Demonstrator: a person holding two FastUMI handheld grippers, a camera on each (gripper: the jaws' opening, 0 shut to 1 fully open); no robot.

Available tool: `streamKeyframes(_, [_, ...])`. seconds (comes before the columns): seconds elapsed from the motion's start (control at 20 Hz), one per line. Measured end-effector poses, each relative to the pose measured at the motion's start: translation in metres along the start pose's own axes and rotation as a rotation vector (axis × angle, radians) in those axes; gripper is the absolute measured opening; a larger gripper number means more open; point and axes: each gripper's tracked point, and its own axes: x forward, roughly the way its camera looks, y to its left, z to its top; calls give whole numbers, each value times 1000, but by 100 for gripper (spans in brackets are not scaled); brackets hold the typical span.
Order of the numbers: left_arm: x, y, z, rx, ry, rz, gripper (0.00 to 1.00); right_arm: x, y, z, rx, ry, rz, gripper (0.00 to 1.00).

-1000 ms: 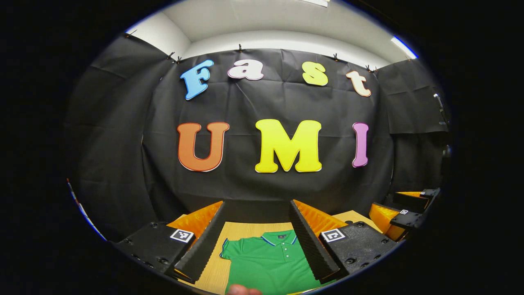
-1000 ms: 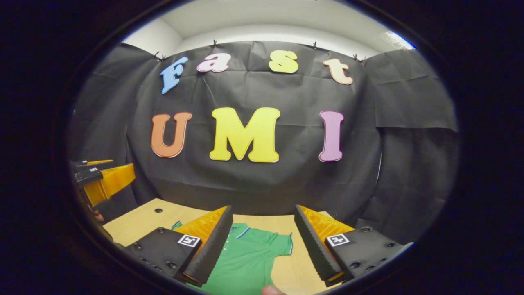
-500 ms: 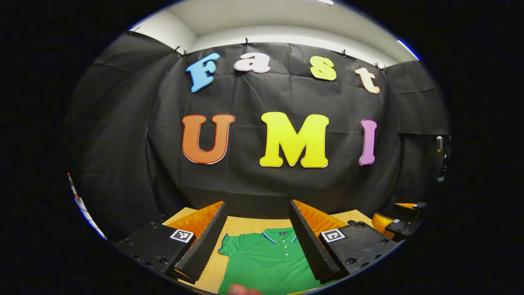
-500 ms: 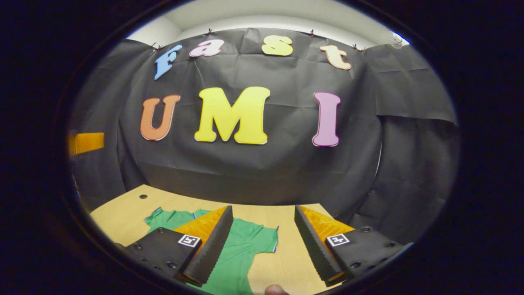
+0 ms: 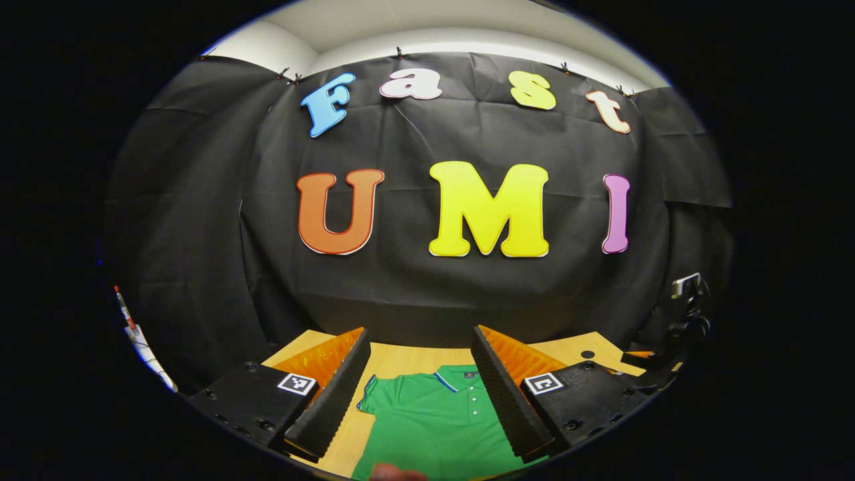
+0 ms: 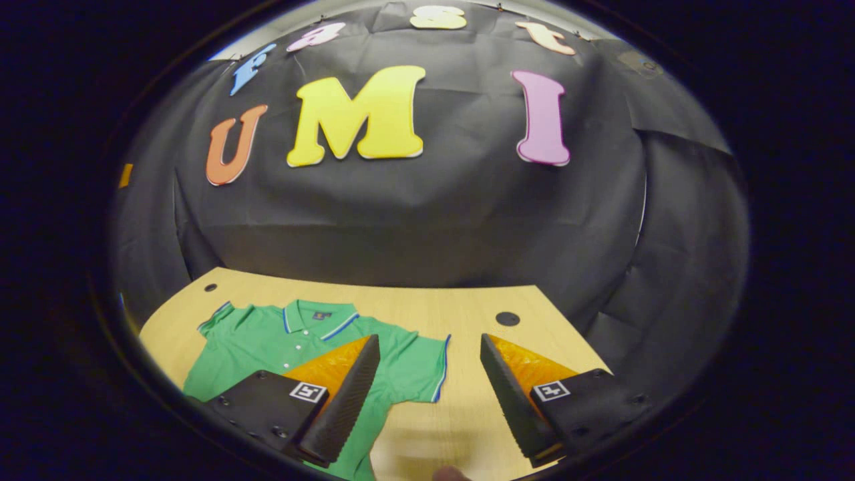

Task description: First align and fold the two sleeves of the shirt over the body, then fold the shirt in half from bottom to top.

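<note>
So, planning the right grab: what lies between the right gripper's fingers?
Bare table in the right gripper view; the shirt's sleeve edges in beside the left finger.

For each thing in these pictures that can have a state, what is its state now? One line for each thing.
green polo shirt: lying flat on the table, front up, collar toward the wall, both sleeves spread out, not yet folded.
left gripper: open, above the shirt, holding nothing.
right gripper: open, over the shirt's sleeve end, holding nothing.
wooden table: the shirt lies on it.
</note>
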Motion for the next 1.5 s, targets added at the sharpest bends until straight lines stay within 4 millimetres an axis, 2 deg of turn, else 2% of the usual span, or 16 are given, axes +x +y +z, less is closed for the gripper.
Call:
streamKeyframes(0.35, [8, -7, -2, 24, 6, -6, 97, 75, -5, -46, 30, 114, 26, 94])
streamKeyframes(0.5, [9, -10, -9, 24, 16, -13, 97, 106, -8, -64, 42, 158, 17, 96])
streamKeyframes(0.55, [9, -12, -10, 18, 21, -29, 98, 114, -9, -68, 40, 167, 13, 94])
streamKeyframes(0.8, [8, -5, -16, 45, 33, -26, 100, 142, -12, -87, 62, 230, 16, 95])
streamKeyframes(0.95, [6, -9, -22, 21, 49, -44, 97, 153, -14, -99, 93, 308, 8, 95])
streamKeyframes(1.0, [6, -11, -23, 15, 55, -51, 98, 157, -19, -95, 94, 294, -11, 90])
streamKeyframes(1.15, [1, -14, -28, 28, 66, -59, 97, 159, -27, -98, 104, 333, -47, 51])
streamKeyframes(1.2, [-2, -15, -30, 27, 66, -61, 98, 158, -26, -97, 102, 330, -42, 27])
streamKeyframes(1.25, [-3, -15, -29, 21, 63, -59, 97, 156, -27, -98, 87, 340, -39, 26])
streamKeyframes(1.3, [-3, -14, -29, 14, 61, -54, 97, 163, -24, -94, 93, 342, -29, 26])
streamKeyframes(1.4, [-7, -15, -33, -2, 73, -50, 98, 161, -25, -97, 99, 349, -31, 3])
streamKeyframes(1.5, [-10, -13, -35, -1, 81, -43, 98, 157, -24, -94, 116, 351, -24, 3])
